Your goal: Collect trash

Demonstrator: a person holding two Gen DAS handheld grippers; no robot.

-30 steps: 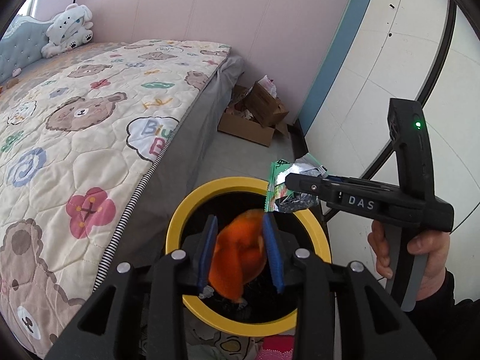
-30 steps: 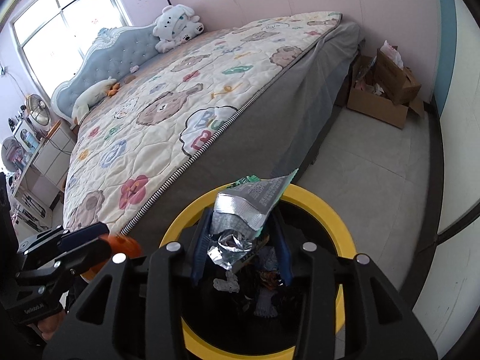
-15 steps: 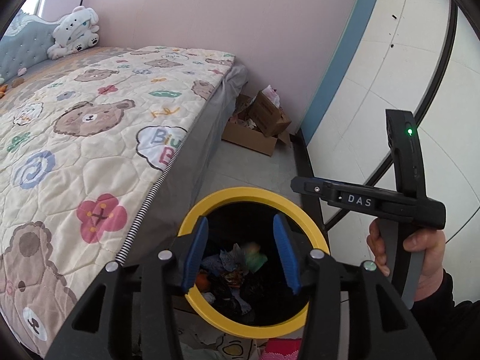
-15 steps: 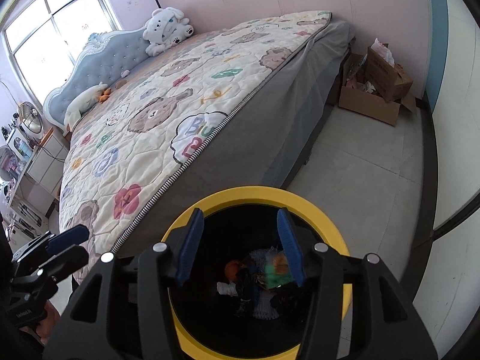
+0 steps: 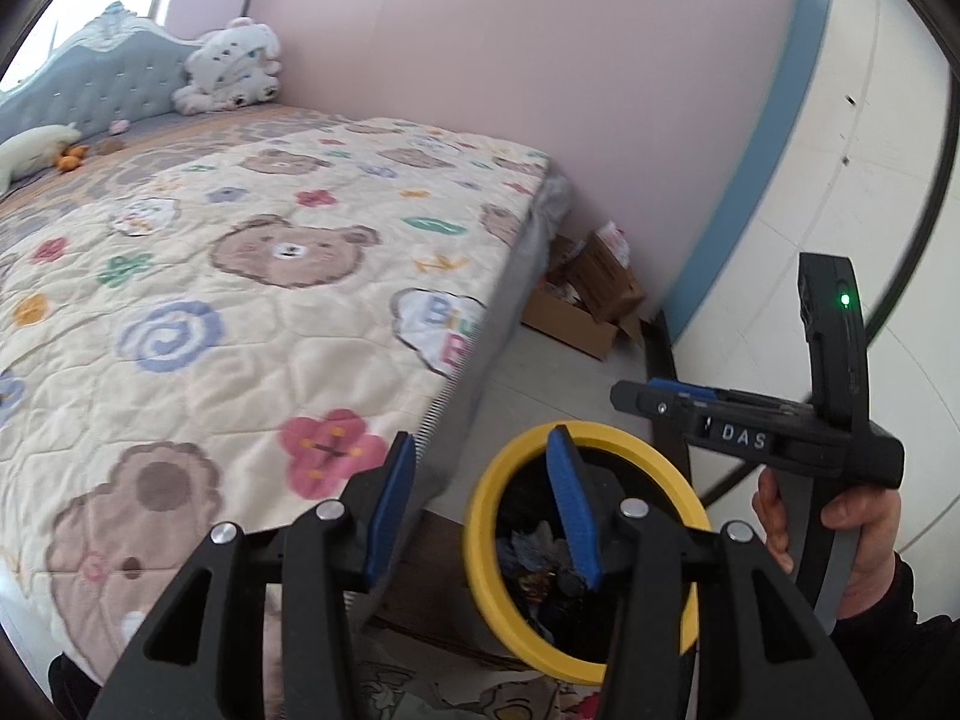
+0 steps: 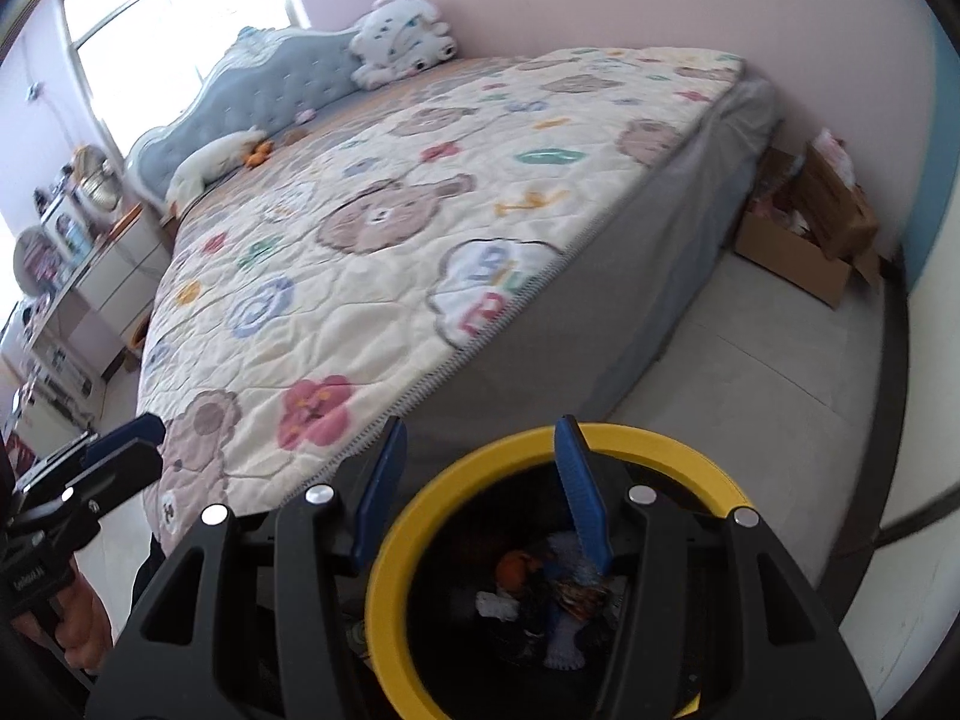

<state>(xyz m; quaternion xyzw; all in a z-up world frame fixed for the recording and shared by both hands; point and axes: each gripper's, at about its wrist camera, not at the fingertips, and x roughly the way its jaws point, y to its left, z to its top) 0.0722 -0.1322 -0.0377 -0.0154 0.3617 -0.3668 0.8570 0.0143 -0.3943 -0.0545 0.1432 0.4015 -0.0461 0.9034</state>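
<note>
Both sets of jaws stand parted with nothing between them: the left gripper (image 5: 480, 504) and the right gripper (image 6: 483, 489) each show bare blue pads. Below the right-hand pad of each pair sits the yellow-rimmed bin (image 6: 660, 441), and inside it lies the collected trash (image 6: 540, 594): an orange scrap, crumpled wrappers and pale bits at the bottom. So the pieces that reached the bin count as done. Beyond the jaws stretches the bed (image 5: 240, 276), its bear quilt showing no obvious litter near the edge; small orange items by the headboard are too far off to judge. A cardboard box (image 5: 591, 306) of oddments stands past the bed's foot. By my reading, what remains is finding any further litter.
</note>
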